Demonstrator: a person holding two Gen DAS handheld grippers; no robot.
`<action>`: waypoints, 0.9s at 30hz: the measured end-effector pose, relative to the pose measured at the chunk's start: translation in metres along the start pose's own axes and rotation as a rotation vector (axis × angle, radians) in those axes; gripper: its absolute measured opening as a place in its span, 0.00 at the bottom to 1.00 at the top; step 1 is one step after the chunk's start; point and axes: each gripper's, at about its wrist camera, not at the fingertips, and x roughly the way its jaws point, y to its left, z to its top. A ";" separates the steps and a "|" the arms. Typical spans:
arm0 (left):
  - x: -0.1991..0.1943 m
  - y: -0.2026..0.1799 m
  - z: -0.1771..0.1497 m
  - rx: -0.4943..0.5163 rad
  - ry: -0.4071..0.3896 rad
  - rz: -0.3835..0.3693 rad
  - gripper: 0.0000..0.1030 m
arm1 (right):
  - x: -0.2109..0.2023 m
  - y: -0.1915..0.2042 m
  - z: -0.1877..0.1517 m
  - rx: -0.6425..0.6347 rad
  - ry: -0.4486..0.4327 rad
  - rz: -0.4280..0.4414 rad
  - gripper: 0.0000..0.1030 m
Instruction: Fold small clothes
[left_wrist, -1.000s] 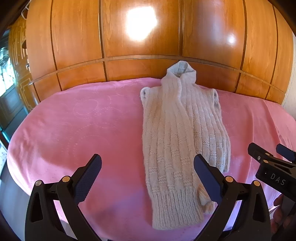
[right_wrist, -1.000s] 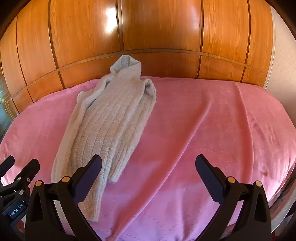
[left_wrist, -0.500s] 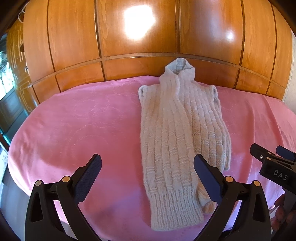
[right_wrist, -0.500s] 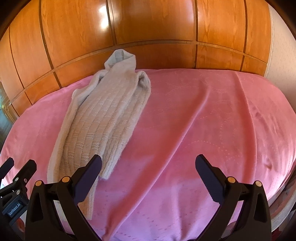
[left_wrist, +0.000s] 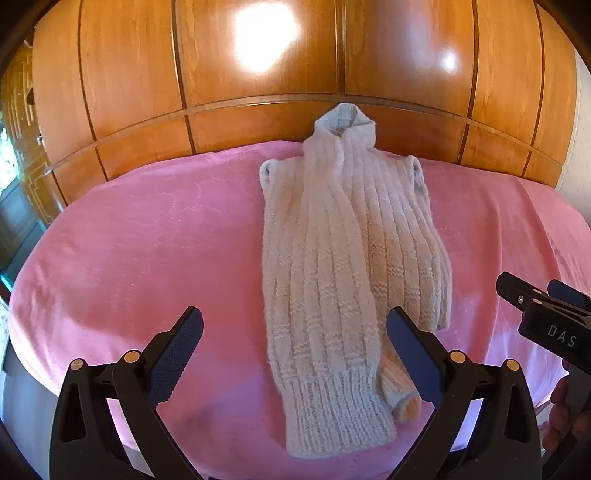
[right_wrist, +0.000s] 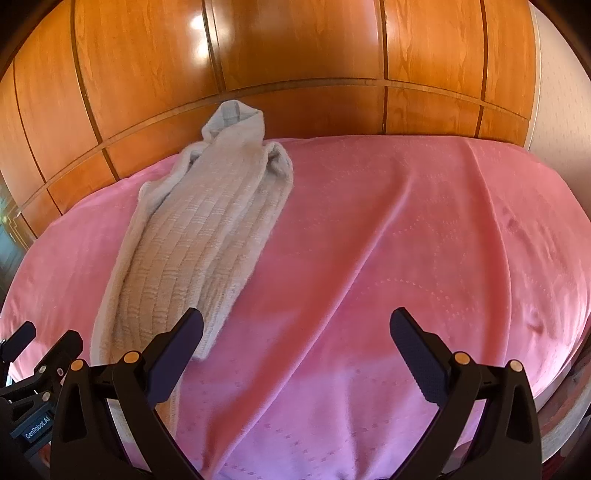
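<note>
Through the left wrist camera I see one cream knitted sweater (left_wrist: 347, 258) lying lengthwise on the pink bed (left_wrist: 147, 251), both sides already folded inward into a long strip, hood propped against the wooden wardrobe (left_wrist: 258, 74), ribbed hem nearest me. My left hand-held gripper (left_wrist: 294, 341) hovers above that hem, fingers spread apart and empty, probably placed to lift it for the next fold.

Through the right wrist camera, the same sweater (right_wrist: 207, 236) lies to the left; my right hand-held gripper (right_wrist: 296, 341) is also spread wide, holding nothing, over bare bedspread (right_wrist: 406, 240). A sleeve end may poke out near the hem, but it's unclear. Count: one garment, two grippers.
</note>
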 end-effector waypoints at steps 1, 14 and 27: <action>0.001 -0.002 0.000 0.007 0.004 -0.004 0.96 | 0.000 -0.002 0.000 0.006 0.000 0.001 0.98; 0.055 -0.027 -0.012 0.085 0.179 -0.167 0.44 | 0.011 -0.024 0.000 0.081 0.048 0.081 0.84; 0.025 0.053 0.007 -0.132 0.132 -0.411 0.06 | 0.063 0.048 0.022 0.019 0.155 0.411 0.49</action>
